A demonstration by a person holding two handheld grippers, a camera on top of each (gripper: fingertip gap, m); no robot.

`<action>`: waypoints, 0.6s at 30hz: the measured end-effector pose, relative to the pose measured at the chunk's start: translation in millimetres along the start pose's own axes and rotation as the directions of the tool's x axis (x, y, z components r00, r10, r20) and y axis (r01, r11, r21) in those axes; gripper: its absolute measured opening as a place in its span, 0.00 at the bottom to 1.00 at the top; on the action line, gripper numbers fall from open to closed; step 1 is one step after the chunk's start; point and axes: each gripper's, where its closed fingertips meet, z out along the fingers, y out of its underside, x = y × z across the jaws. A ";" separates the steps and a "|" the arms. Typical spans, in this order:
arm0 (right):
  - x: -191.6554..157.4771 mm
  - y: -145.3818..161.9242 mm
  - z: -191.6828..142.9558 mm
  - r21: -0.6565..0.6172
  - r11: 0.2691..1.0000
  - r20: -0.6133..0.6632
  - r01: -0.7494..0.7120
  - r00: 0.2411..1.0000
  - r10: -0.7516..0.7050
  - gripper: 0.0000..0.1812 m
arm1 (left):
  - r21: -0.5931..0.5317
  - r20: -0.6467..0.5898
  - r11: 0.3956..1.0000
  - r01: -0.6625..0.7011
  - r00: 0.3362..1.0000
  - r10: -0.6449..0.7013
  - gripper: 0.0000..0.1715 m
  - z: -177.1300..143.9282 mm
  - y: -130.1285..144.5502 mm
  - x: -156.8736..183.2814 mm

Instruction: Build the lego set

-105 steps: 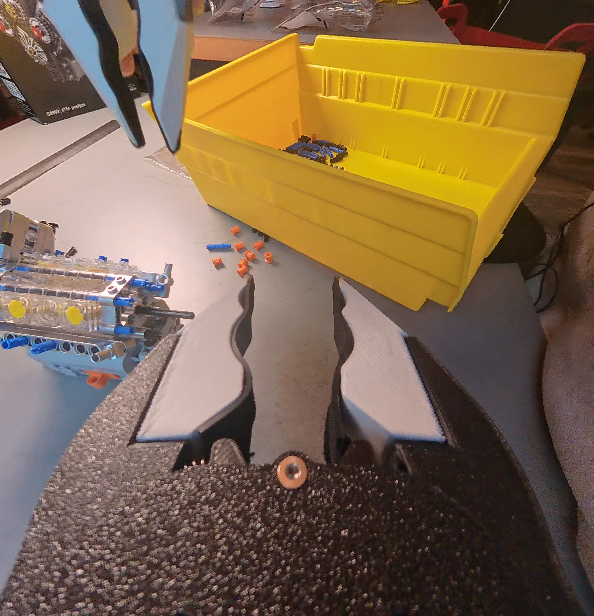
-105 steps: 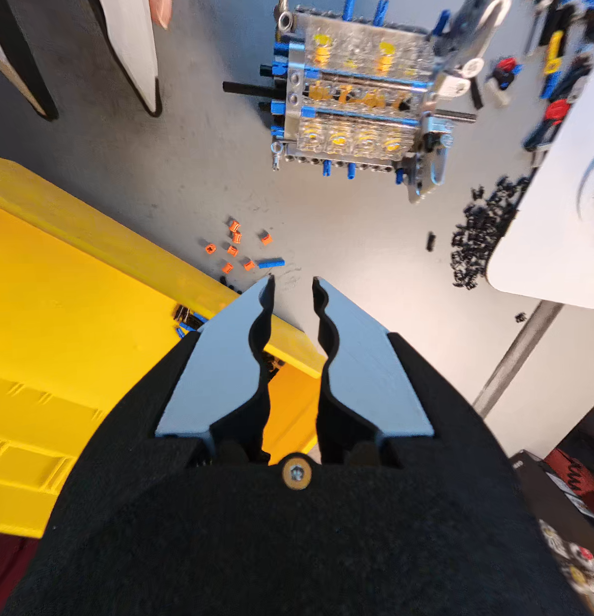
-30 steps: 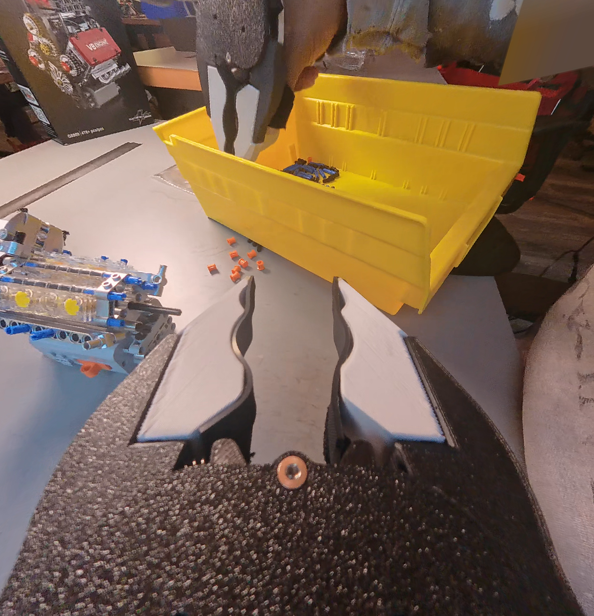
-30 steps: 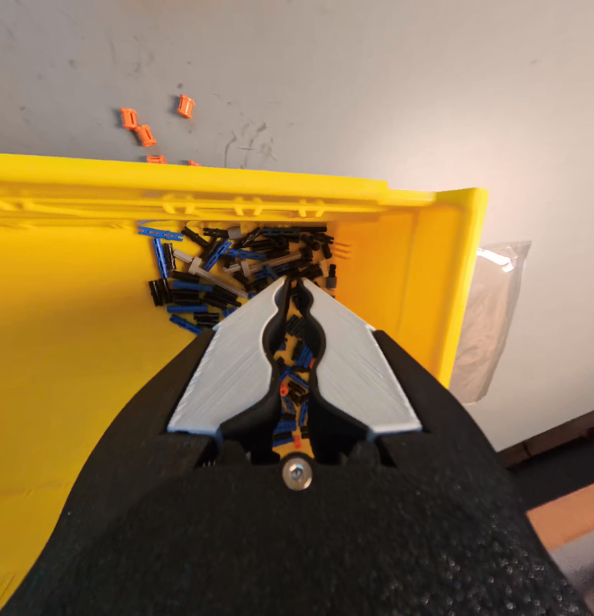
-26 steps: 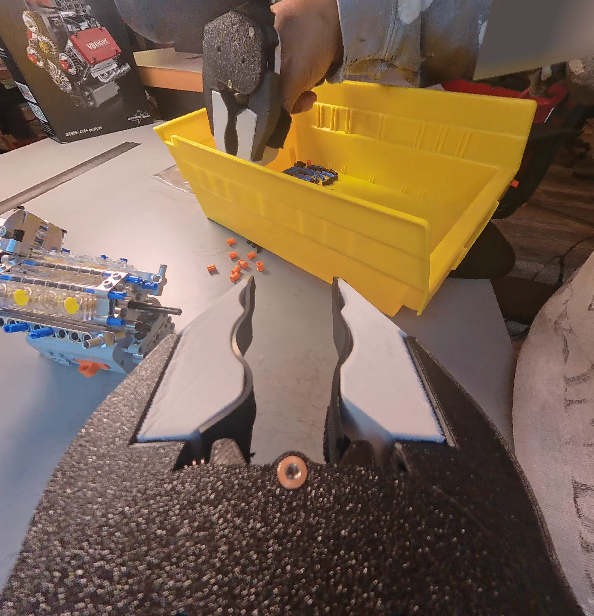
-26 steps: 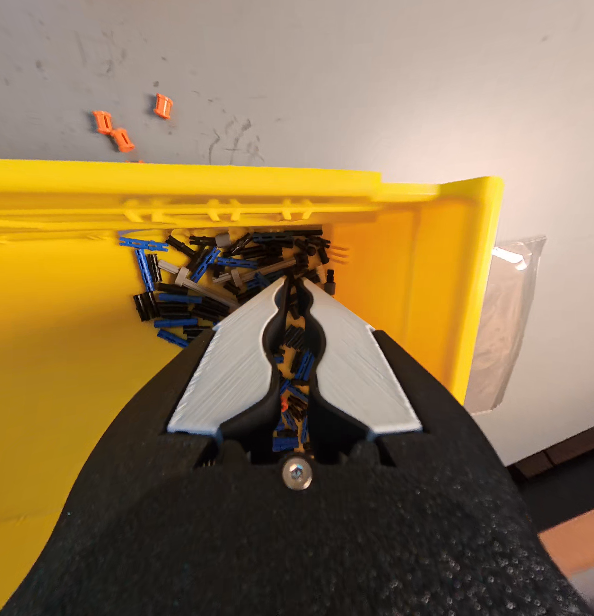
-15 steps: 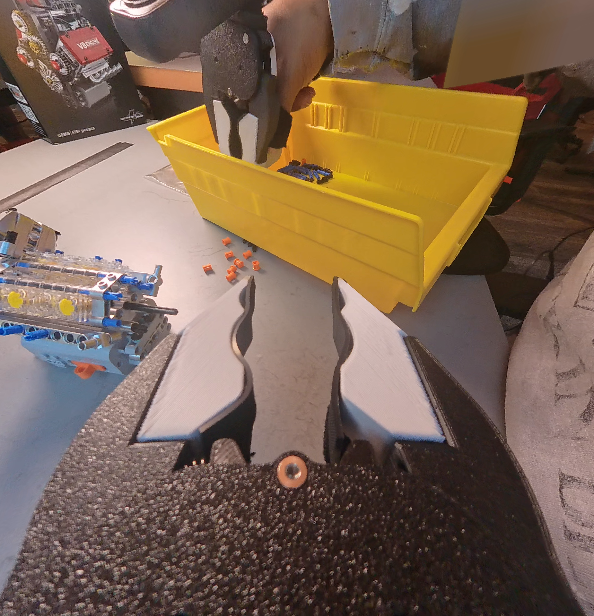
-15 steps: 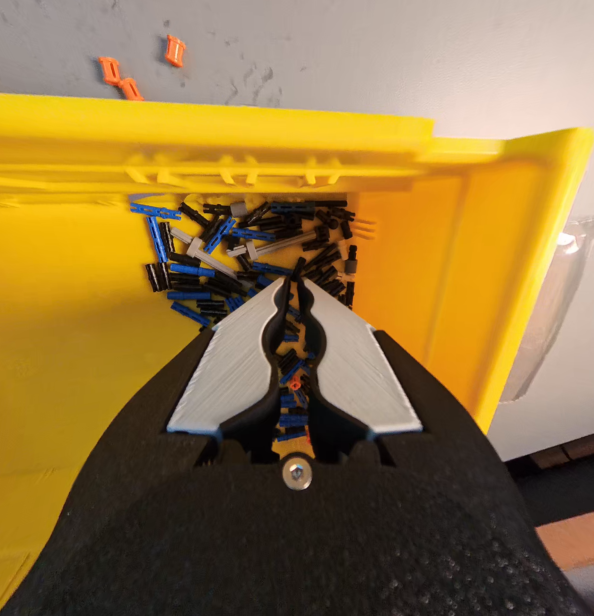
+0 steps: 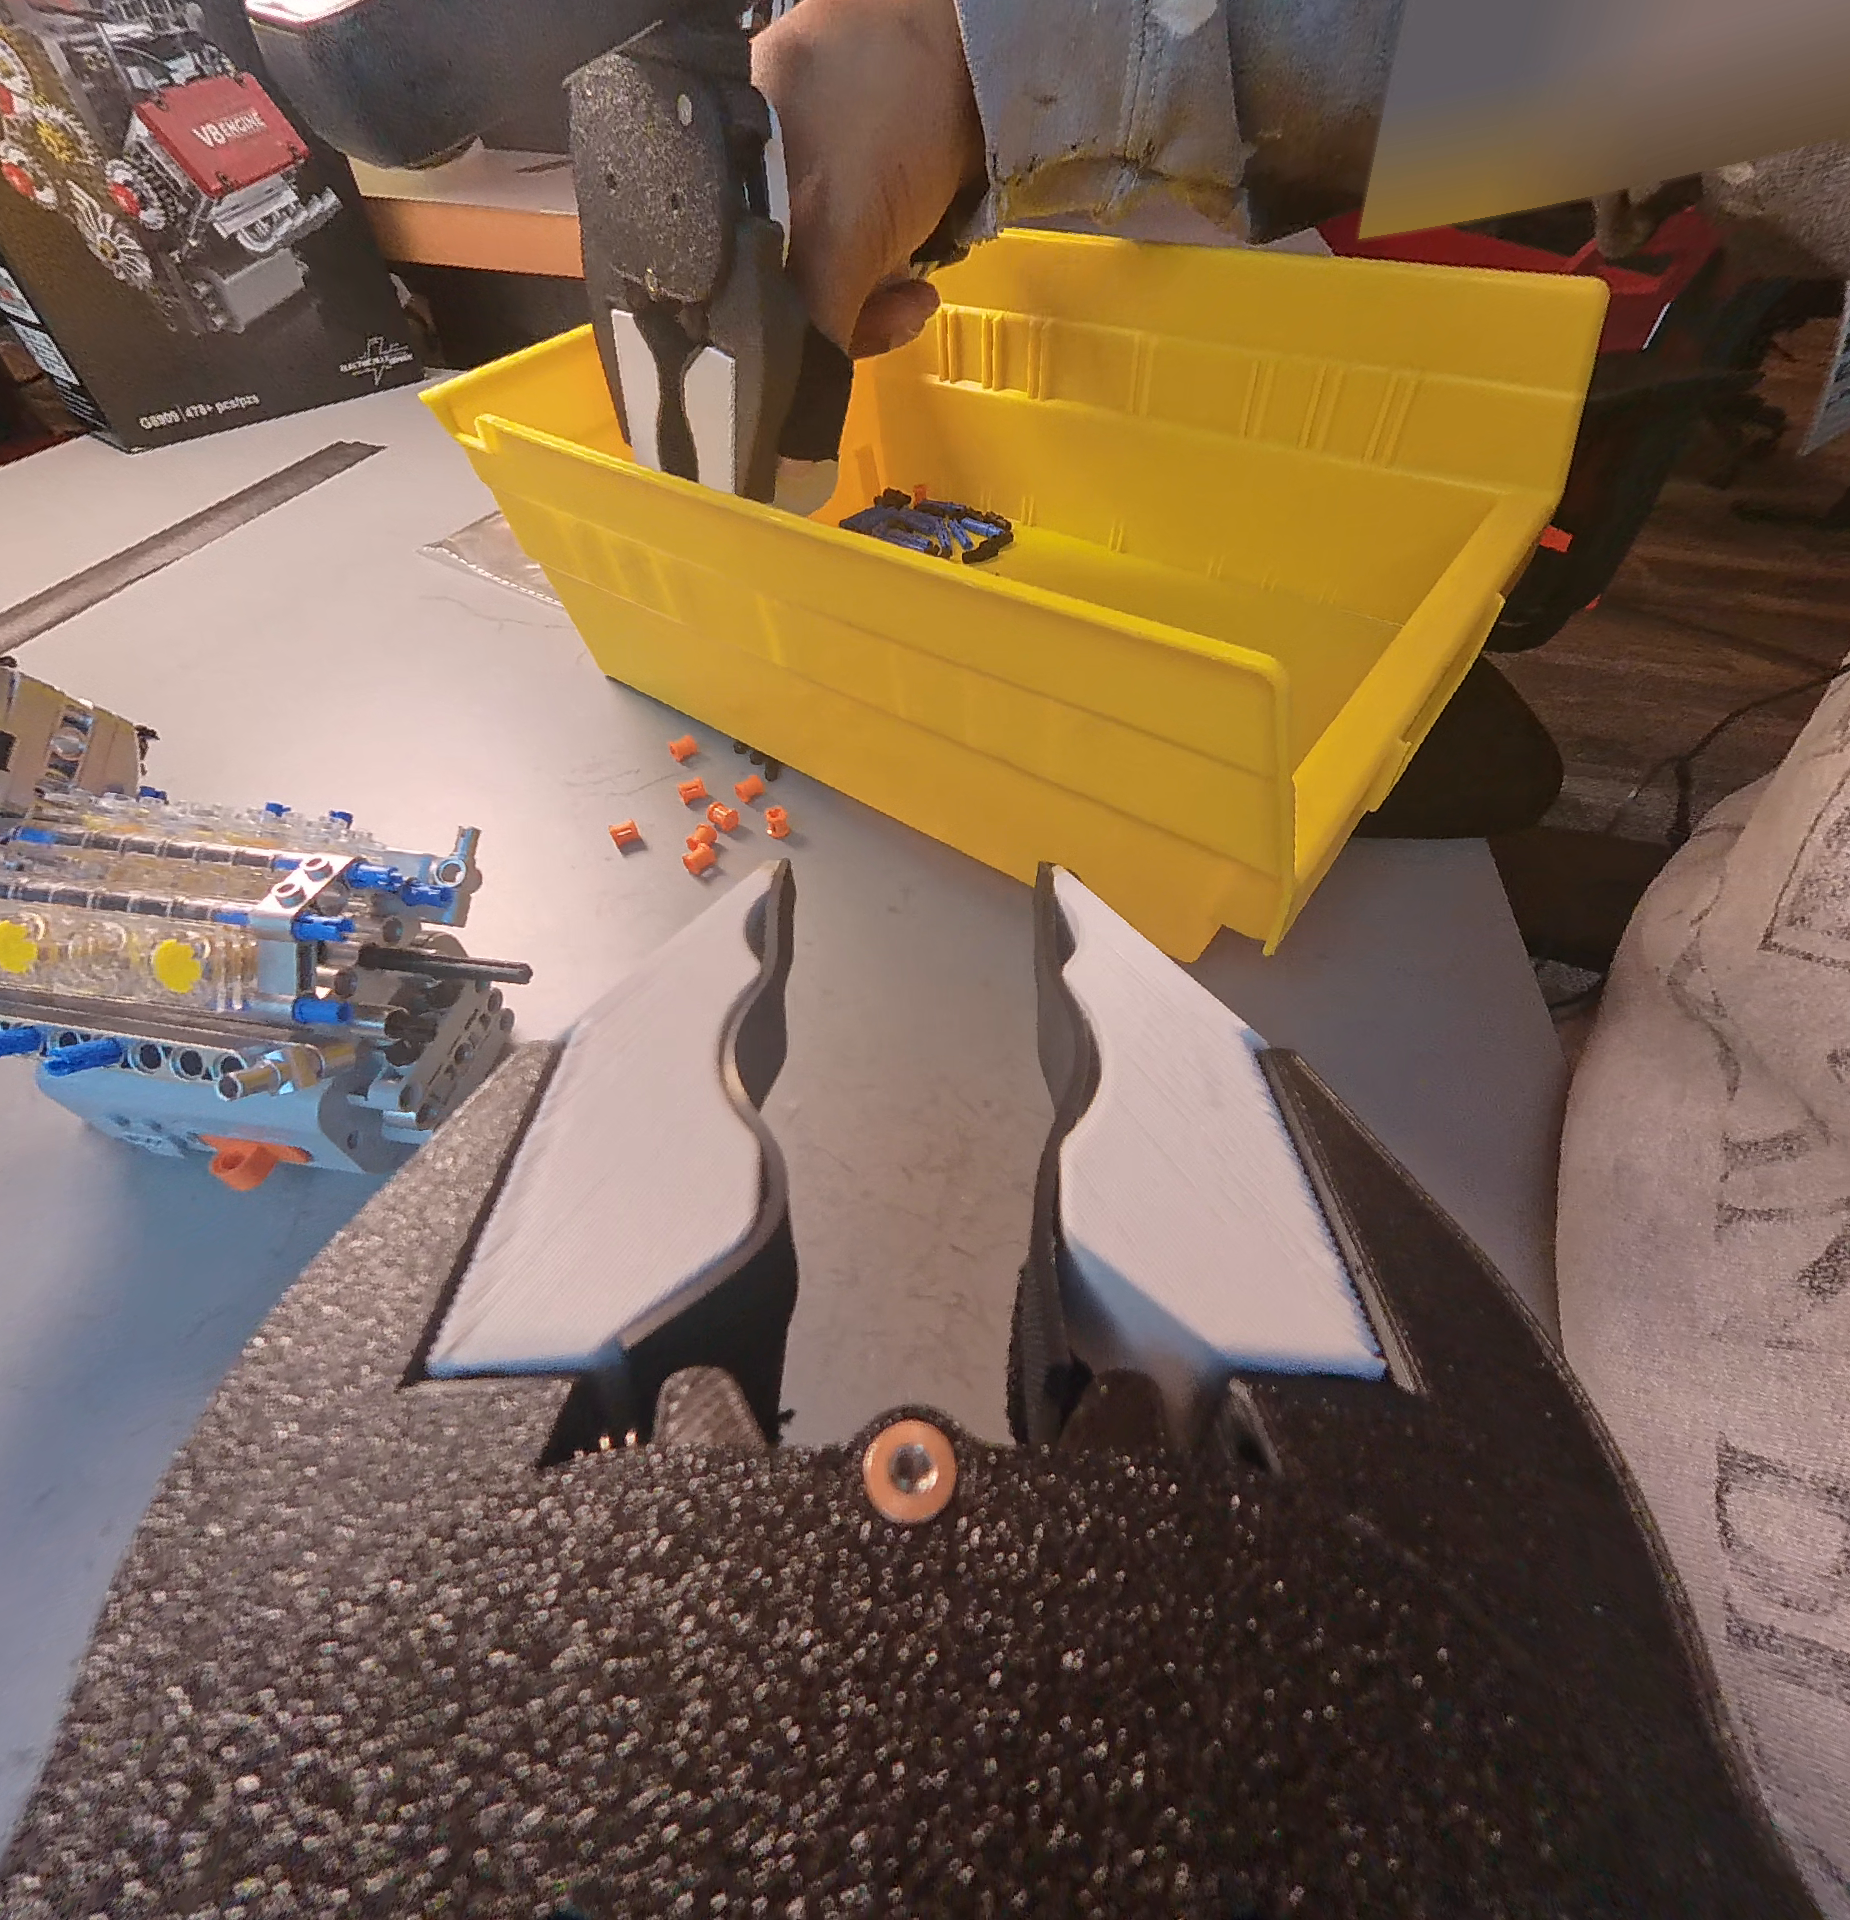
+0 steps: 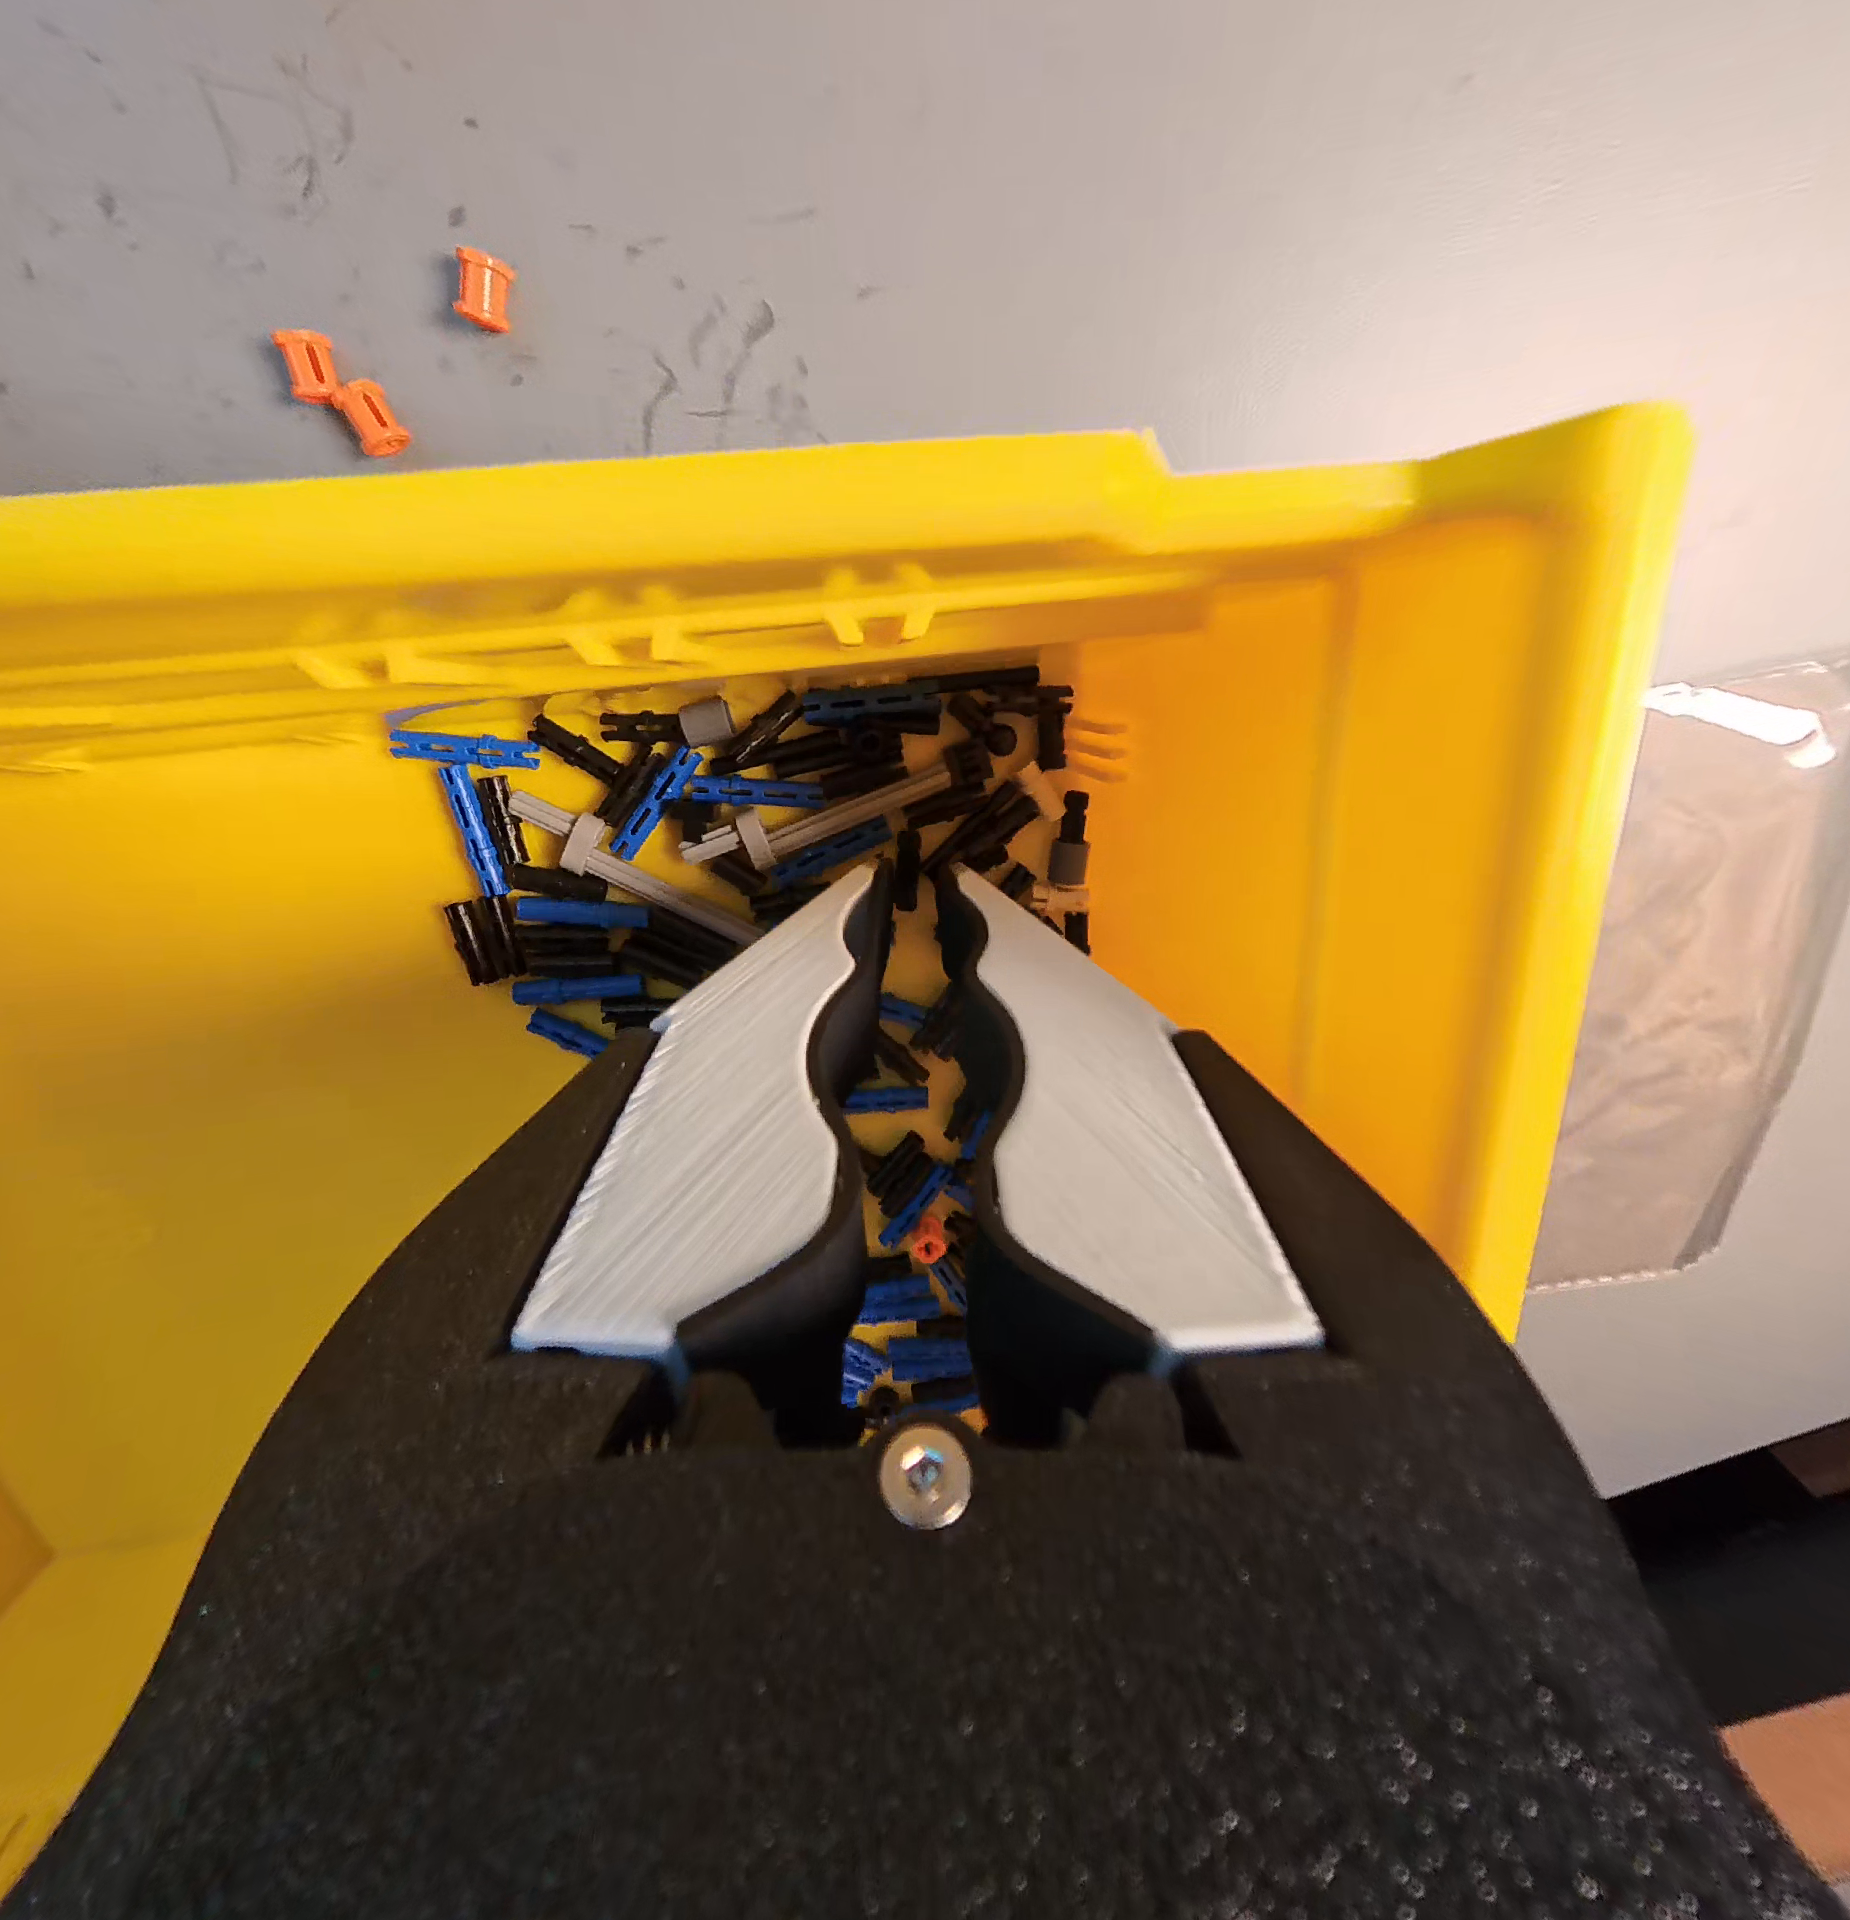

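Print shows on the dark toy box [image 9: 173, 218]; also on a grey printed cloth [image 9: 1752, 1039].

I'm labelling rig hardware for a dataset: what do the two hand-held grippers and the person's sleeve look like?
Each hand-held gripper, left and right, has a black, grainy-textured body, two pale grey ridged fingers with wavy black inner edges, and a round metal screw at the centre. No cables show. The person's sleeve is worn grey fabric with a frayed cuff.
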 end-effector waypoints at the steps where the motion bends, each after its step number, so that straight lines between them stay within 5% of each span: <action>1: -0.2 0.1 0.2 -0.003 1.000 -0.006 0.010 1.000 -0.010 0.04 | 0.000 -0.001 1.000 0.000 1.000 0.000 0.26 0.1 0.0 0.3; 9: -12.1 4.4 -0.1 -0.013 0.994 0.007 0.112 0.994 -0.112 0.04 | -0.003 -0.008 1.000 -0.002 1.000 0.002 0.26 0.1 0.2 1.9; 18: -8.4 -2.5 2.0 0.020 1.000 0.056 -0.006 0.998 0.005 0.04 | -0.006 -0.010 1.000 -0.008 1.000 0.008 0.26 0.4 0.5 3.3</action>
